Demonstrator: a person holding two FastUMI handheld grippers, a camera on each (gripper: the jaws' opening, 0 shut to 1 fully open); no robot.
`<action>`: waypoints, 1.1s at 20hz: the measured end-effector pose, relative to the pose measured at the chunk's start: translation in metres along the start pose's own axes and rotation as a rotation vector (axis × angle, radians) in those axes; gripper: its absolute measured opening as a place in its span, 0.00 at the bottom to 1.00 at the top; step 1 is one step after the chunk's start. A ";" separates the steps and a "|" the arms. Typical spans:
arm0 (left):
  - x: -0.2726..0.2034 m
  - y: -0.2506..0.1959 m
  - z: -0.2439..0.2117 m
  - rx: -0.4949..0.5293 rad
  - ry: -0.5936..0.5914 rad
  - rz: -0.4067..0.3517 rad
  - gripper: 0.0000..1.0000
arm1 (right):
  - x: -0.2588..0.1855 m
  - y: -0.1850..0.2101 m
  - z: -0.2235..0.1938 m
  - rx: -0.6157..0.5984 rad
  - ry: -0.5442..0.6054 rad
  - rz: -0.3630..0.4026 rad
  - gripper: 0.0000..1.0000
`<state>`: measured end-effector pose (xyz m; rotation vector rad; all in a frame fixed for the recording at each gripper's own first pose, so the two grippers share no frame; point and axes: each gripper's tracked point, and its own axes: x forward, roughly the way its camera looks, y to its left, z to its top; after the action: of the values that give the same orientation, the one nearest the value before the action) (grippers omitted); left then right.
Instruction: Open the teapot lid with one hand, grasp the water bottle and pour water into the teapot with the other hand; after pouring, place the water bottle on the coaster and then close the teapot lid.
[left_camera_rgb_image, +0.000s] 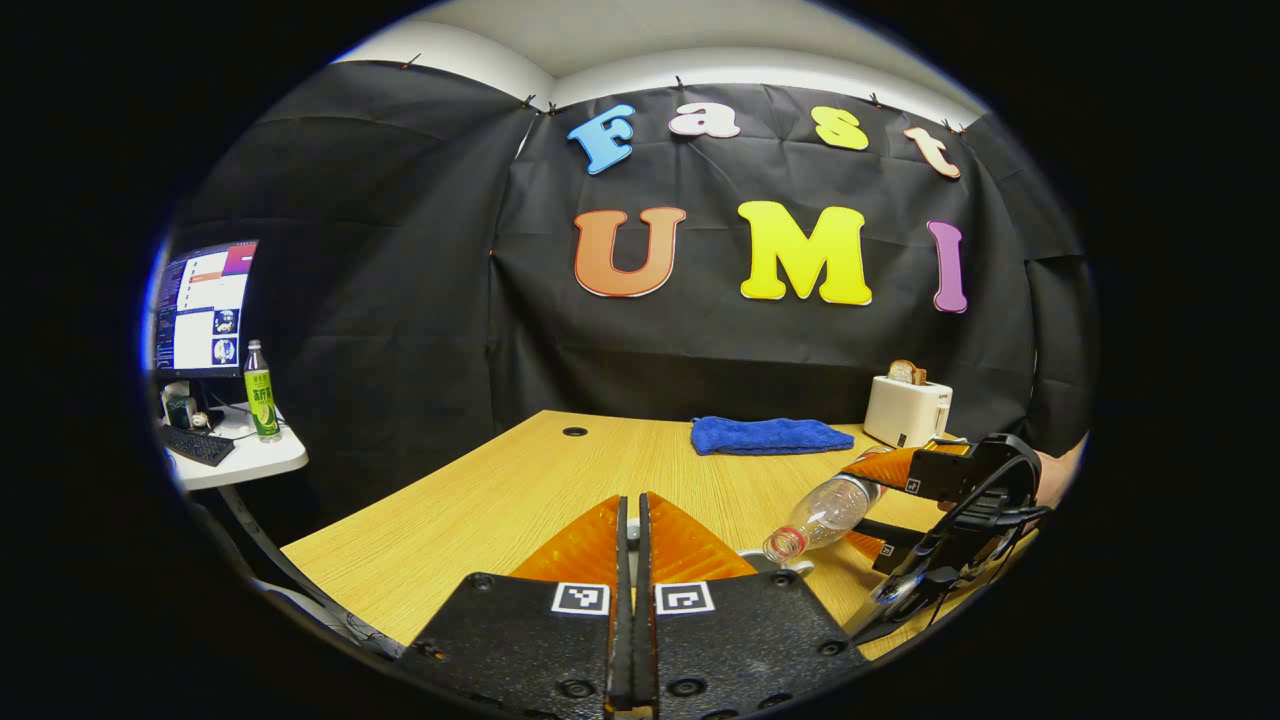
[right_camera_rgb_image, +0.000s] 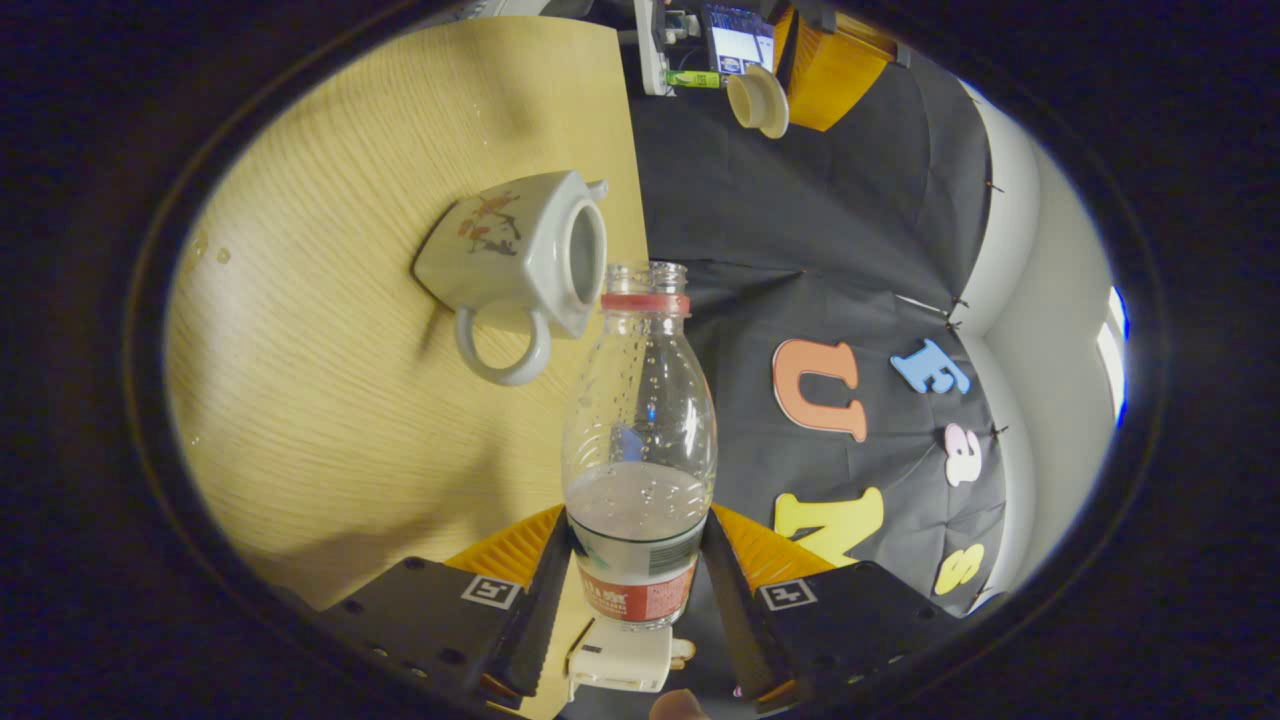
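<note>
Your right claw (right_camera_rgb_image: 636, 560) pinches the clear plastic water bottle with a red neck ring (right_camera_rgb_image: 640, 440) low on its labelled body, a finger pressing on each side. The bottle is uncapped and tipped over, its mouth pointing to 12 o'clock in the right gripper view and hanging just beside the open top of the white square ceramic teapot with a painted branch (right_camera_rgb_image: 520, 255), which sits at 11 o'clock on the light wooden tabletop (right_camera_rgb_image: 330, 420). Water fills the lower part of the bottle.

Your left claw (left_camera_rgb_image: 631, 530) has its fingers pressed together on something thin; you cannot tell what from its own view. In the right gripper view, a round cream teapot lid (right_camera_rgb_image: 757, 100) hangs at 1 o'clock by that claw.

In the left gripper view, the bottle's mouth lies at 4 o'clock, a folded blue towel (left_camera_rgb_image: 768, 435) at 1 o'clock and a white toaster (left_camera_rgb_image: 906, 408) at 2 o'clock. The teapot is mostly hidden behind your left claw there.
</note>
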<state>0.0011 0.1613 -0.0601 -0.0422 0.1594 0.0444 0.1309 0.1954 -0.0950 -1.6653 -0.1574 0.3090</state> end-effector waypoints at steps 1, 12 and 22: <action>-0.001 0.000 0.001 0.000 -0.001 0.000 0.03 | 0.000 -0.002 0.000 -0.016 0.000 -0.004 0.72; -0.002 -0.002 0.004 0.003 -0.008 -0.006 0.02 | 0.008 -0.018 0.003 -0.157 -0.017 -0.037 0.71; -0.004 -0.001 0.005 0.003 -0.011 -0.006 0.03 | 0.007 -0.029 0.009 -0.242 -0.027 -0.077 0.71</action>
<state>-0.0019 0.1599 -0.0545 -0.0397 0.1480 0.0383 0.1375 0.2097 -0.0681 -1.8896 -0.2883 0.2622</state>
